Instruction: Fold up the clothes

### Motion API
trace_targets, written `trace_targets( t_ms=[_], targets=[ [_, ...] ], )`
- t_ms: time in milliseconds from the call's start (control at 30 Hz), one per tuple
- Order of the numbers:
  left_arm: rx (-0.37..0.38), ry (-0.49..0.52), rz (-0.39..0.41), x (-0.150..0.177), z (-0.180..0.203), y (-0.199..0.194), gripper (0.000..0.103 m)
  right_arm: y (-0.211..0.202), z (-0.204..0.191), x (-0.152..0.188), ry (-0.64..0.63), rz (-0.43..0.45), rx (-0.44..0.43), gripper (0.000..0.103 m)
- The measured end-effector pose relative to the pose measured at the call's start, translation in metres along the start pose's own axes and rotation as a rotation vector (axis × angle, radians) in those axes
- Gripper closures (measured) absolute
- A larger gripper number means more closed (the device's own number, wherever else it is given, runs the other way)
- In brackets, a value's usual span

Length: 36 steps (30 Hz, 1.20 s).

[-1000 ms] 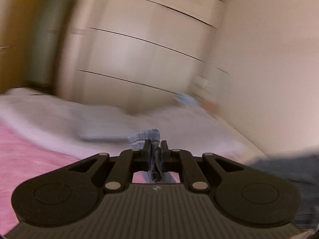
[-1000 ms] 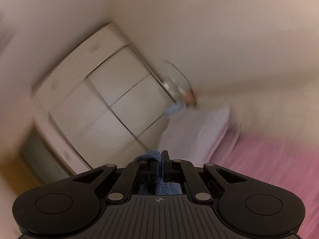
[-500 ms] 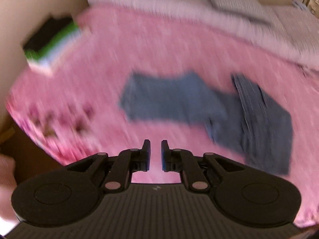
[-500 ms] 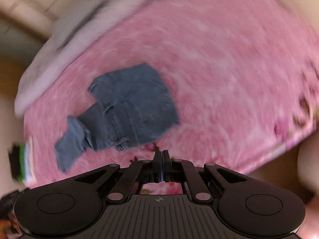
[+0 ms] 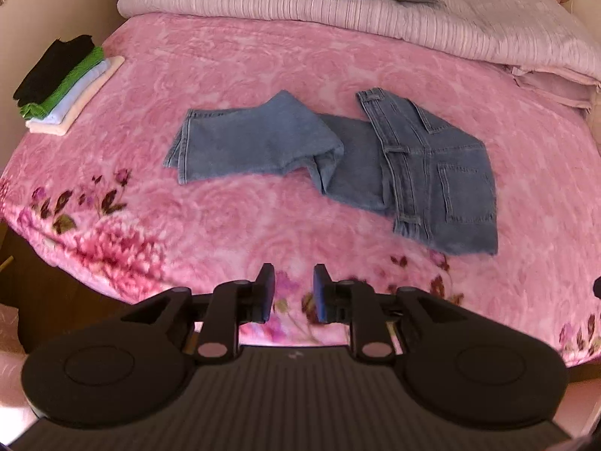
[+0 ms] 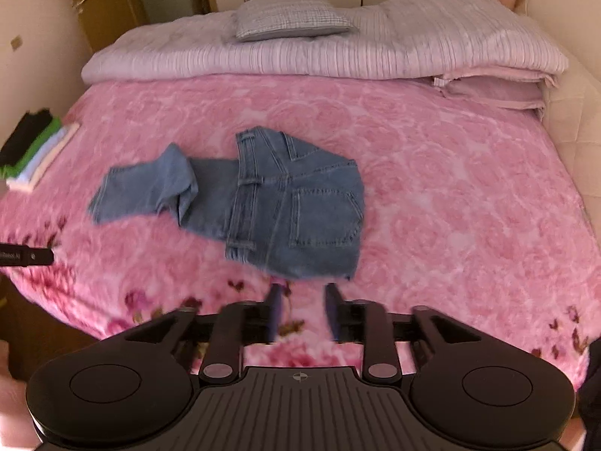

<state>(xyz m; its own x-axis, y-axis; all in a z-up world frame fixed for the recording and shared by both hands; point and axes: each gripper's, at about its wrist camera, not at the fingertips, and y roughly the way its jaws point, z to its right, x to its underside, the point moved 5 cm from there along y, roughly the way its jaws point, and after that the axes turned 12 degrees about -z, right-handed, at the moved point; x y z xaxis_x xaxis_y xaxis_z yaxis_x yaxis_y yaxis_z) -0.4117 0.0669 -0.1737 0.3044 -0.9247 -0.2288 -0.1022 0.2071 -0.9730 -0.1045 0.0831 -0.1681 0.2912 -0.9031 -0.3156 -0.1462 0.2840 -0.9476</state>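
Observation:
A pair of blue jeans [image 5: 432, 173] [image 6: 293, 203] lies loosely doubled over on the pink flowered blanket [image 5: 263, 60] [image 6: 450, 188], waistband and back pockets up on the right, legs trailing left. My left gripper [image 5: 294, 293] hangs over the blanket's near edge, short of the jeans, its jaws opening with nothing between them. My right gripper [image 6: 303, 308] sits just before the jeans' near hem, jaws also opening and empty. The tip of the left gripper [image 6: 33, 256] shows at the left edge of the right wrist view.
A stack of folded clothes [image 5: 60, 86] [image 6: 33, 154], black on top, then green, light blue and cream, sits at the blanket's left edge. A folded quilt [image 5: 375, 18] and a pillow [image 6: 289, 18] lie across the head of the bed. Walls flank both sides.
Both grippers held blue cloth a second ago while aimed at the wardrobe. They have swung down toward the bed, let the jeans go and spread their jaws.

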Motion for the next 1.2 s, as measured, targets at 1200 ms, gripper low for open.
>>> trace_targets(
  t_ms=[1200],
  targets=[
    [-0.014, -0.019, 0.027, 0.121, 0.006, -0.050, 0.076, -0.031, -0.019, 0.079, -0.059, 0.001, 0.074, 0.060]
  ],
)
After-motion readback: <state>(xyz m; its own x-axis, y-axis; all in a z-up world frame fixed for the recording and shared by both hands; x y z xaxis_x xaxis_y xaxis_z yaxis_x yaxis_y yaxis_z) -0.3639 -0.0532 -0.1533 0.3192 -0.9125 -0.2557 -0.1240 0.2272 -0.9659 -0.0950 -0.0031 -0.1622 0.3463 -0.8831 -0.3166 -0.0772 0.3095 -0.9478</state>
